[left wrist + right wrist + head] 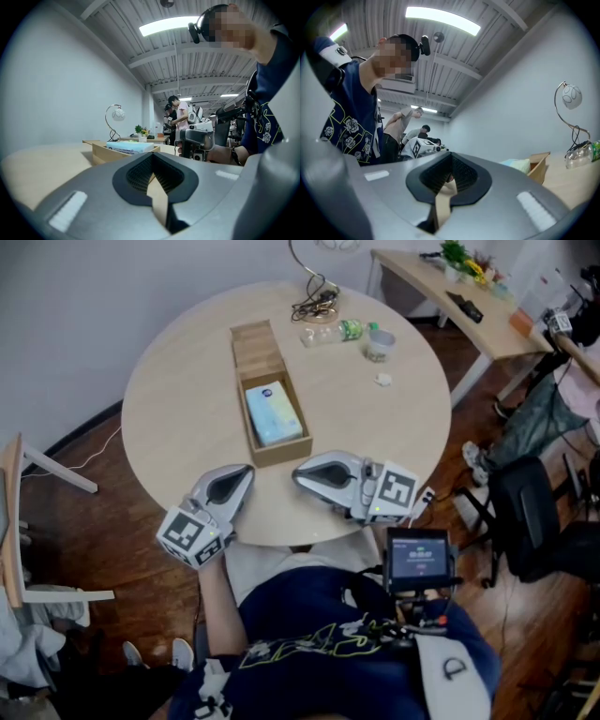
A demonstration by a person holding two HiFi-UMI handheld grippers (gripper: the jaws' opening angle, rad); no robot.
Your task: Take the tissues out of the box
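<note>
On the round table (169,427) a long wooden box (255,348) runs lengthwise away from the person, its far end angled slightly left. The tissue pack (274,414) lies flat in the box's near half, its long side along the box's; its pale blue print is too small to read. Just short of the box's near end, the left gripper (246,470) sits off the left corner and the right gripper (298,475) off the right corner. Both have their jaws clenched on nothing and are apart from the pack.
</note>
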